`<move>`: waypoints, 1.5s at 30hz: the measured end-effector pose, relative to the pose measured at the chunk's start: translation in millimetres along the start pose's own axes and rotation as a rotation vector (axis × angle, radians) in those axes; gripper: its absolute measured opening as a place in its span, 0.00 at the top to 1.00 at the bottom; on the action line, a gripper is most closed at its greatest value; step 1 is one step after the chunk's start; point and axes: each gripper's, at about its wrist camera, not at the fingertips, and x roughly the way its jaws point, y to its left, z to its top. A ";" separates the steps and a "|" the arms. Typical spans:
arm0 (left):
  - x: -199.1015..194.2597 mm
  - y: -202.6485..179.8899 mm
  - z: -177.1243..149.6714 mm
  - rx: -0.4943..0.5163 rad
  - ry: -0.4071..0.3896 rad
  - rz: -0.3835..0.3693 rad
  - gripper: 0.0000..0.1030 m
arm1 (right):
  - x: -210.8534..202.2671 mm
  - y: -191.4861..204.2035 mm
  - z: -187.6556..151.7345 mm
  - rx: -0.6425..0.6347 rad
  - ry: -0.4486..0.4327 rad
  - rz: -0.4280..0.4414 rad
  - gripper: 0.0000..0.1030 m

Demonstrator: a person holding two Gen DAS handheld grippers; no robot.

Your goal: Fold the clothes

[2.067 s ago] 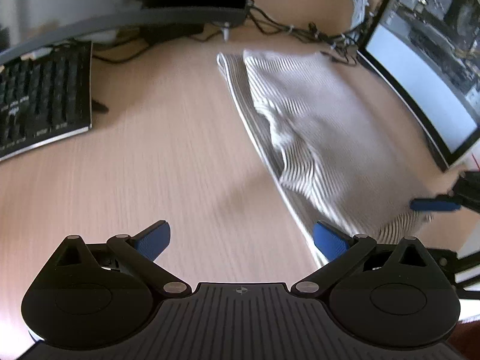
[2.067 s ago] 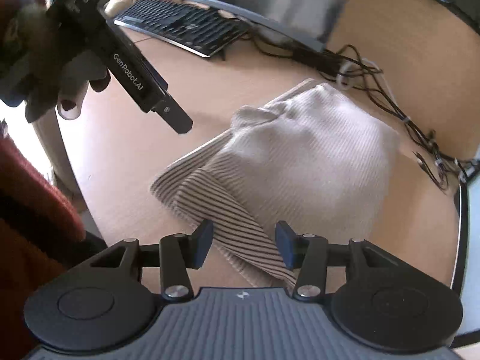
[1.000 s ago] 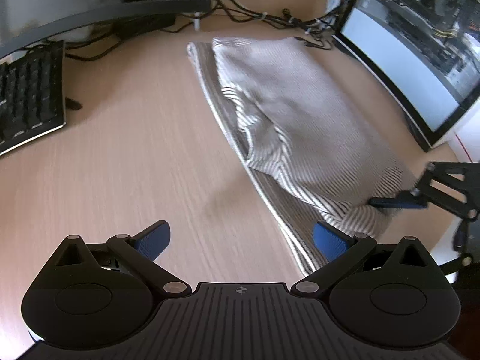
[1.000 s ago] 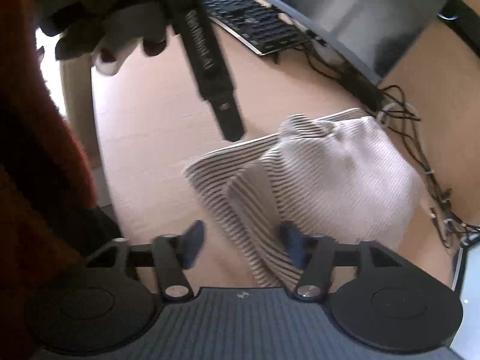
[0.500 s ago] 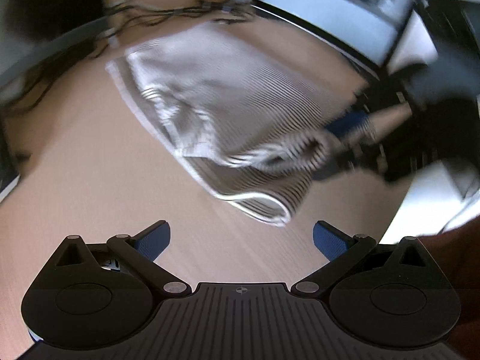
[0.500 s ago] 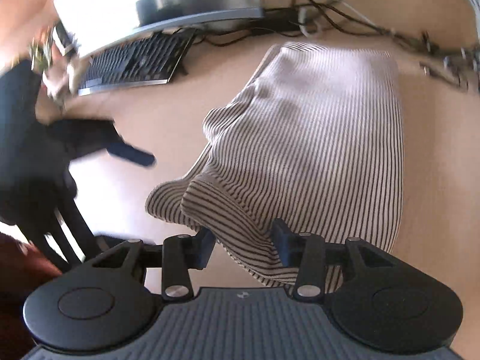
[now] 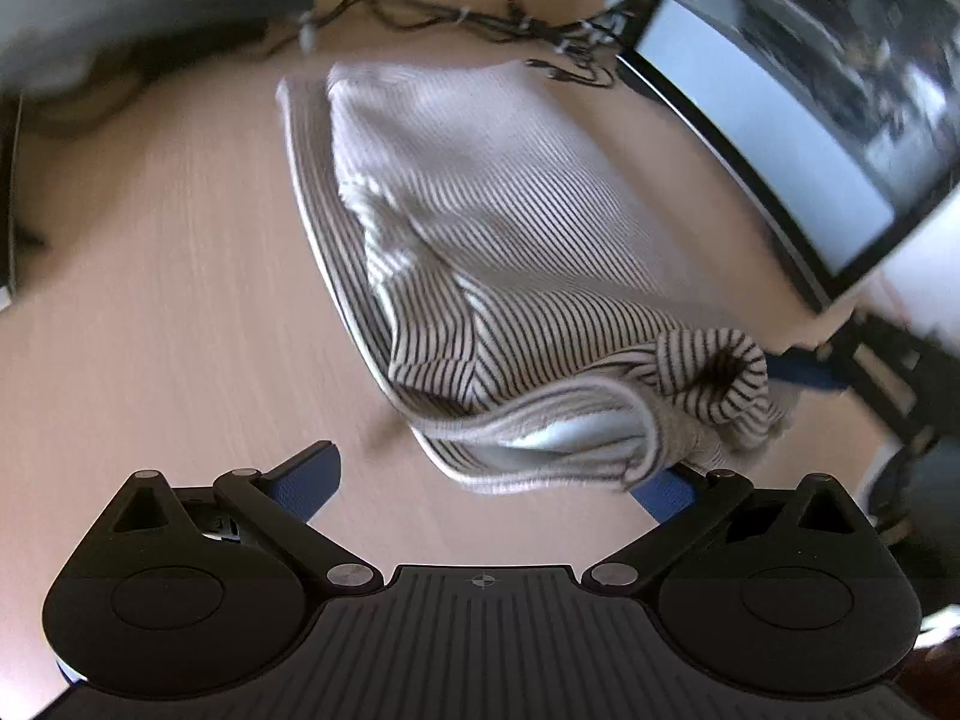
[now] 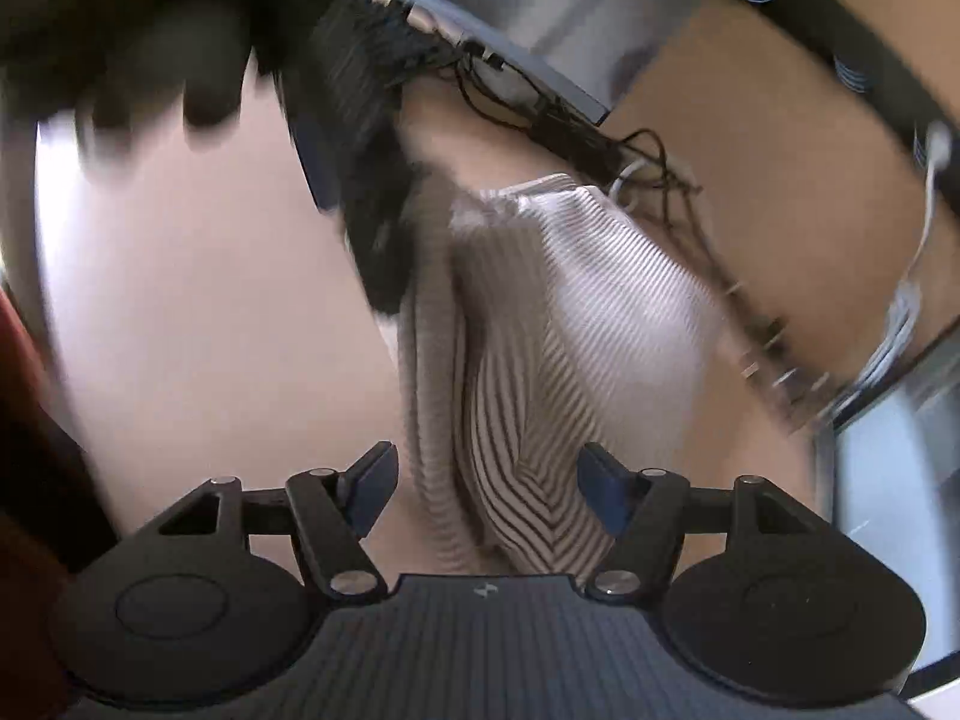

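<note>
Left gripper [image 7: 480, 480] spread wide at the bottom of the frame, holding nothing; right gripper [image 8: 486, 480] also wide, the near end of the striped top [image 7: 480, 228] between its fingers unpinched. Garment runs mid-frame up the desk [image 7: 150, 300], near corner rumpled; I'd say pinch that corner low, lift evenly; cables [image 7: 450, 12] wait at the top.

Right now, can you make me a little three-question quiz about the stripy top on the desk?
1. True or false: the striped sweater lies on a wooden desk.
2. The left gripper's jaws are: A wide open, B shut tight.
3. Fill in: the screen at the desk's right edge belongs to a ____.

Key: 1 true. 2 A. 3 monitor.
</note>
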 end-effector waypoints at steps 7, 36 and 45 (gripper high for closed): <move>-17.8 8.8 -1.5 -0.021 -0.002 -0.092 0.00 | 35.6 -8.8 13.9 -0.024 0.028 -0.017 0.69; 23.3 -6.3 15.5 0.498 -0.131 -0.226 0.37 | 64.9 -59.6 111.1 -0.797 0.258 0.429 0.71; -38.1 47.9 11.1 0.158 -0.180 -0.231 0.14 | 132.6 -66.3 94.1 -0.642 0.189 0.437 0.62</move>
